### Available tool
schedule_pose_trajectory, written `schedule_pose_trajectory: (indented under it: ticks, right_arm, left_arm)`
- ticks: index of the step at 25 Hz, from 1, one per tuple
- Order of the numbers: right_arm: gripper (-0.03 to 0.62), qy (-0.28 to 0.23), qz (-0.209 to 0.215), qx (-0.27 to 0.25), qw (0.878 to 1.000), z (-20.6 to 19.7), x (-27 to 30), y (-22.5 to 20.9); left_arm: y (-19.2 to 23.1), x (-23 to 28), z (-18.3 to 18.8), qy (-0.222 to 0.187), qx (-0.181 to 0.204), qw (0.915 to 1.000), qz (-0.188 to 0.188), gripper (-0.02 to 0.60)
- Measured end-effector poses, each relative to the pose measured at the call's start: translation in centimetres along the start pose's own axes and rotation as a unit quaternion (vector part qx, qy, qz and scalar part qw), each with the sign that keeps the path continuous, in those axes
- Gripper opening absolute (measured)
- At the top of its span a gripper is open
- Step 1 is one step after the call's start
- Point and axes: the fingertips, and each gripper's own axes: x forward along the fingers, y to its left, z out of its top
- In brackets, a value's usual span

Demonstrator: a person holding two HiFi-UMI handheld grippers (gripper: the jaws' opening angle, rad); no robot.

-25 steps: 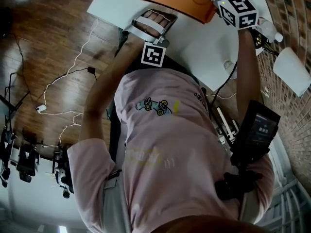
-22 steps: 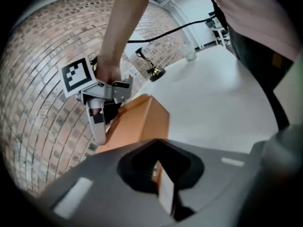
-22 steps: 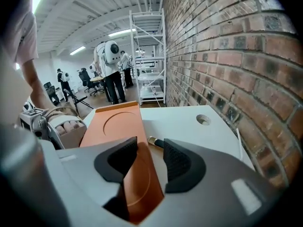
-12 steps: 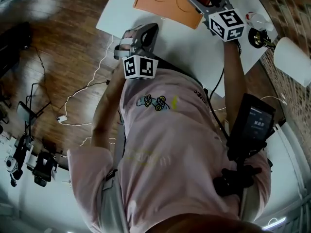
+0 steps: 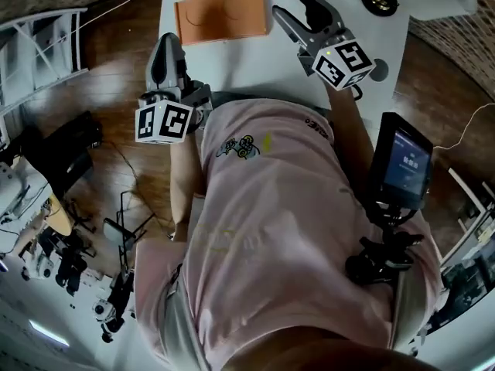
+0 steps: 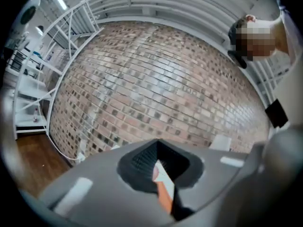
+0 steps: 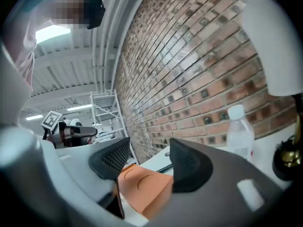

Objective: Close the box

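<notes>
**A:** Which way did the box lie?

**B:** The orange box [image 5: 223, 15] lay flat and shut on the white tabletop [image 5: 255, 64], close to its left edge. In the head view its long axis ran left to right, with the right end tipped slightly away from the person.

**A:** And the tools?

**B:** The left tool [image 5: 165, 46] hung at the tabletop's left edge, near the box's near-left corner, with its pads pressed together on nothing. The right tool [image 5: 298, 10] stood off to the box's right with its jaws spread, touching nothing.

**A:** What did the gripper views add?

**B:** The right gripper view looked at the box from low down. It showed a side wall and two curved marks on the lid, framed between the spread pads. It also showed a clear bottle [image 7: 236, 129] in front of the brick wall [image 7: 189, 70]. The left gripper view gave only a sliver of orange and white through the hollow behind its pads.

**A:** Anything different from before?

**B:** Half a second earlier the right tool's tips overlapped the box's right edge, and now they stood apart from it. A second earlier the left tool's jaws were parted.
</notes>
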Motion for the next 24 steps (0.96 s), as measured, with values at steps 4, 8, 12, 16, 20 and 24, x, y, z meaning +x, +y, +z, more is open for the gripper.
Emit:
schedule_pose_trajectory:
  ticks: [4, 8, 12, 16, 20, 24]
  right_arm:
    - [0.218, -0.055, -0.074, 0.04, 0.995, 0.3, -1.2, -1.7]
    - [0.217, -0.072, -0.11, 0.066, 0.989, -0.1, -2.3, -3.3]
    - [0.172, -0.112, -0.128, 0.085, 0.982, 1.0, -4.0, -5.1]
    - [0.154, -0.113, -0.131, 0.087, 0.981, 0.6, -4.8, -5.5]
    - [0.1, -0.098, -0.152, 0.089, 0.979, -0.8, -5.4, -4.9]
    - [0.034, -0.078, -0.18, 0.087, 0.977, -2.2, -3.6, 1.3]
  left_arm:
    - [-1.3, 4.4, 0.5, 0.02, 0.002, 0.9984, -0.053, 0.003]
    - [0.4, 6.7, 0.9, 0.011, 0.007, 0.9993, -0.035, 0.003]
    - [3.3, 6.8, 1.9, -0.005, -0.01, 0.9998, 0.017, 0.003]
    - [6.0, 6.0, 0.2, 0.01, -0.005, 0.9989, 0.046, 0.003]
    - [10.0, 6.3, -2.4, 0.089, 0.143, 0.9826, 0.078, 0.003]
    - [16.7, 4.8, -2.4, 0.17, 0.215, 0.9598, 0.058, 0.003]
